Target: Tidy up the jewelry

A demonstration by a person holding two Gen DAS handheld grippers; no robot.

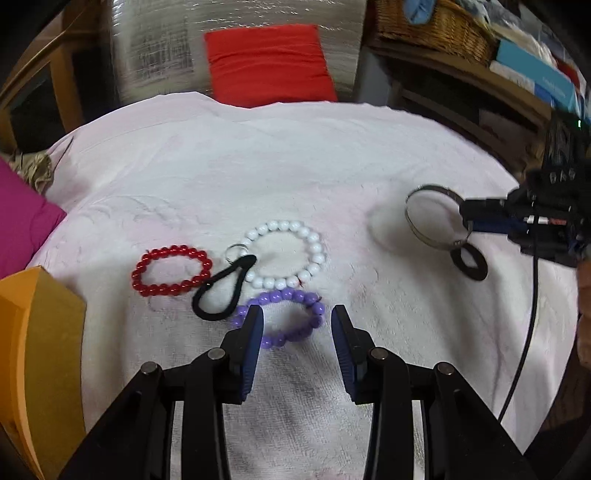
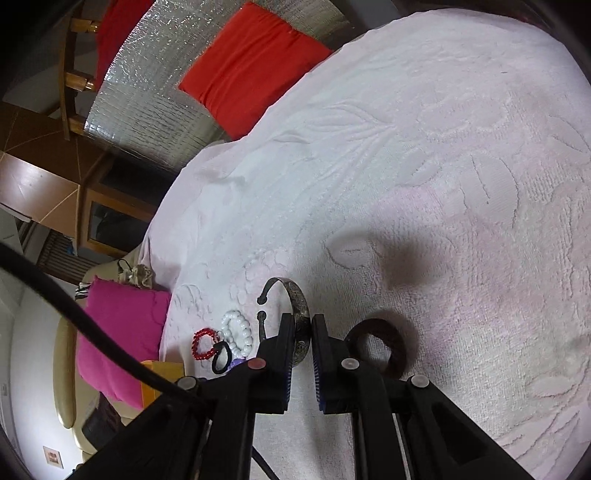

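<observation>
On the white towel (image 1: pixel 295 166) lie a red bead bracelet (image 1: pixel 170 270), a white bead bracelet (image 1: pixel 284 254), a purple bead bracelet (image 1: pixel 291 319), a black hair tie (image 1: pixel 221 288) and a small key ring (image 1: pixel 234 253). My left gripper (image 1: pixel 297 325) is open just above the purple bracelet. My right gripper (image 2: pixel 302 328) is shut on a silver cuff bangle (image 2: pixel 297 317), held above the towel; it also shows in the left wrist view (image 1: pixel 432 214). A dark ring bangle (image 2: pixel 380 347) lies beside it.
An orange box (image 1: pixel 37 350) stands at the left towel edge, a magenta cushion (image 1: pixel 22 225) behind it. A red cushion (image 1: pixel 269 62) lies beyond the far edge. Wicker basket (image 1: pixel 436 26) and shelves stand at back right.
</observation>
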